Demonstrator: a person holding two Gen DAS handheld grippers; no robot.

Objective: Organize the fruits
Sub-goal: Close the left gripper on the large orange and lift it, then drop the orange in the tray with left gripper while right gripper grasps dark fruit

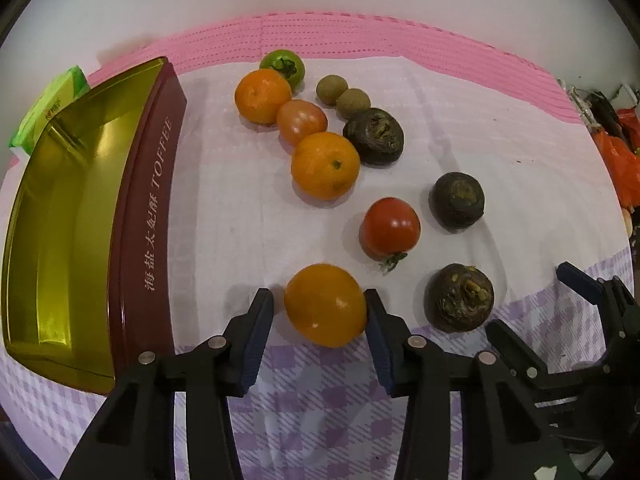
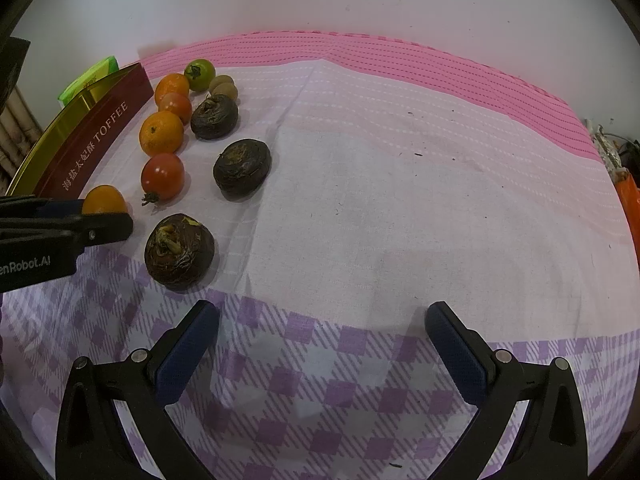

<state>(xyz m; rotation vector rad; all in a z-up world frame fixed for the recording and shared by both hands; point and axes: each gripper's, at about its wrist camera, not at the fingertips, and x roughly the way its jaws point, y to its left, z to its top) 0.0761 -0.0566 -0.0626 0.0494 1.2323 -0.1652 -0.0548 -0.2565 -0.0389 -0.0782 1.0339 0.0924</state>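
Left wrist view: the left tongs (image 1: pixel 320 312) straddle the nearest orange (image 1: pixel 325 305), which sits on the table (image 1: pixel 240 216) just to the right of the toffee tin (image 1: pixel 148 208), at its near end. The right pad touches the orange's side; the left pad stands a sliver clear, so the jaws are not yet clamped on it. The orange looks light, firm under a slightly yielding, waxy peel, likely to roll or squirt out if pinched off-centre; the best hold is across its widest middle, which is where the pads stand. The tin, gold inside, is open and looks empty as far as its interior shows. To the right of the tin, farther off, lie two more oranges (image 1: pixel 325 165), a red tomato (image 1: pixel 390 229), a paler tomato (image 1: pixel 301 121), a green one (image 1: pixel 283 67), two small brown fruits (image 1: pixel 331 87) and three dark, rough bulbs (image 1: pixel 459 298).

Right wrist view: the right tongs (image 2: pixel 322 332) hang wide apart over bare checked cloth, well to the right of the tin (image 2: pixel 96 144), holding nothing. The same orange (image 2: pixel 103 199) shows beside the tin's near end, between the left tongs' tips.
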